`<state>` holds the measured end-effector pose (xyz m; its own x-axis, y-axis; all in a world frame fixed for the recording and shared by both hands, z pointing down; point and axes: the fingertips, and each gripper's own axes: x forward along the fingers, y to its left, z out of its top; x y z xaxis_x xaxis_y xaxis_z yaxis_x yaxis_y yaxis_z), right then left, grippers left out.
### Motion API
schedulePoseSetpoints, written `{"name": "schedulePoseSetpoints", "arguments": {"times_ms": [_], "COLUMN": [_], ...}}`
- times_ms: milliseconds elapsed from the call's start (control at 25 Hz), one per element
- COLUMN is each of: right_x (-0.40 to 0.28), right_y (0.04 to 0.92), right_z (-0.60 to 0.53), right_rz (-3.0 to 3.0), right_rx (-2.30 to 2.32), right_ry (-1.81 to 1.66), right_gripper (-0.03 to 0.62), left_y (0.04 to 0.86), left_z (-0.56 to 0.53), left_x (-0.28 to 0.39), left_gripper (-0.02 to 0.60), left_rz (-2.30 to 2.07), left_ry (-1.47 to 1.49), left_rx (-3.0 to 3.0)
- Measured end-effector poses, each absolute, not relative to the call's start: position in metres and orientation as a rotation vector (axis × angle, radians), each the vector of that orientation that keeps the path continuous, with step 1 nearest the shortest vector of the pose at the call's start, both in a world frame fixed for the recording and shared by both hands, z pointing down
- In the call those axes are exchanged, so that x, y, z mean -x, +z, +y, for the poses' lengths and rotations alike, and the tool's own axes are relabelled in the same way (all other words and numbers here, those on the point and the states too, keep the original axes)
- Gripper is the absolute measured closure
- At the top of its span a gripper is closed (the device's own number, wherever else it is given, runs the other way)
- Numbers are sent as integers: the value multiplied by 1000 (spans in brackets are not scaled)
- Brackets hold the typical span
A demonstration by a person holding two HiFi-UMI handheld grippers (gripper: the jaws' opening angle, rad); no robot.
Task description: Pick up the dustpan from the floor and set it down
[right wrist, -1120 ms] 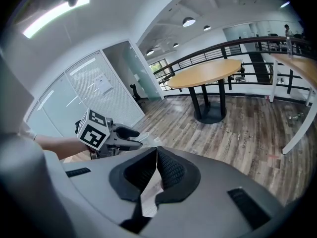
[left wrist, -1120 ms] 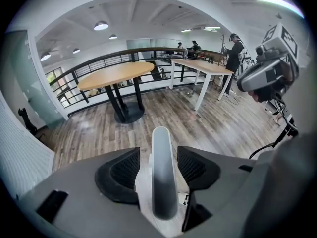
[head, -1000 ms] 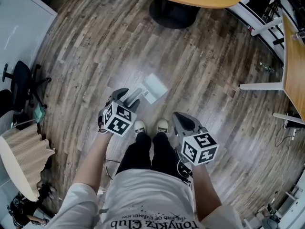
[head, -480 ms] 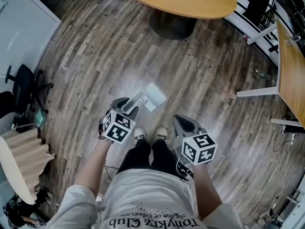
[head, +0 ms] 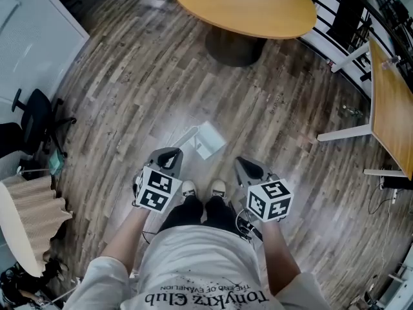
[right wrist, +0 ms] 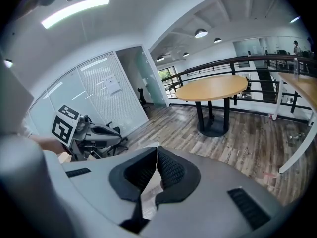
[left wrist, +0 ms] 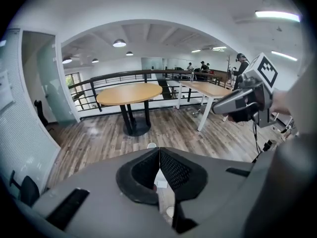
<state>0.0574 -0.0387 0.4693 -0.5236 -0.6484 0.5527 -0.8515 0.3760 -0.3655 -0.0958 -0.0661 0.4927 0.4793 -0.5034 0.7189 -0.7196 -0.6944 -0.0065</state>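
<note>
The white dustpan [head: 208, 139] lies flat on the wood floor just ahead of the person's shoes [head: 188, 189], its thin handle [head: 184, 137] pointing left. My left gripper [head: 170, 155] hangs above the floor just short of the handle's end, apart from it. Its jaws have just closed, and in the left gripper view they [left wrist: 159, 155] meet with nothing between them. My right gripper [head: 244, 165] hovers to the right of the shoes, clear of the dustpan. In the right gripper view it [right wrist: 156, 158] is shut and empty.
A round wooden table [head: 248, 5] on a dark pedestal stands ahead. A wooden desk with white legs [head: 390, 102] is at the right. At the left are a black office chair [head: 32, 118] and a beige pleated object [head: 29, 218]. A railing runs behind the tables.
My left gripper has pulled back from the dustpan's handle toward the person and risen; its jaws went from open to shut. The dustpan stays on the floor. My right gripper rose slightly.
</note>
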Motion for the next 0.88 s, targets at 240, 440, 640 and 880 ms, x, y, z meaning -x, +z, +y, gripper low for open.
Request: {"name": "schedulePoseSetpoints", "arguments": {"times_ms": [240, 440, 640, 880], "right_x": [-45, -34, -33, -28], "right_y": [459, 450, 448, 445], "right_z": [-26, -18, -13, -4], "right_rz": [-2346, -2375, -2381, -2374], "right_rx": [-1292, -1278, -1271, -1261], "right_ry": [878, 863, 858, 821], "right_gripper": [569, 569, 569, 569], "left_y": [453, 441, 433, 424], "left_z": [-42, -23, -9, -9], "left_x": [99, 94, 85, 86], "left_gripper": [558, 558, 558, 558], "left_rz": [-1125, -1173, -1192, -1221], "left_ry": [801, 712, 649, 575], "left_rx": [-2388, -2365, -2350, -2334]}}
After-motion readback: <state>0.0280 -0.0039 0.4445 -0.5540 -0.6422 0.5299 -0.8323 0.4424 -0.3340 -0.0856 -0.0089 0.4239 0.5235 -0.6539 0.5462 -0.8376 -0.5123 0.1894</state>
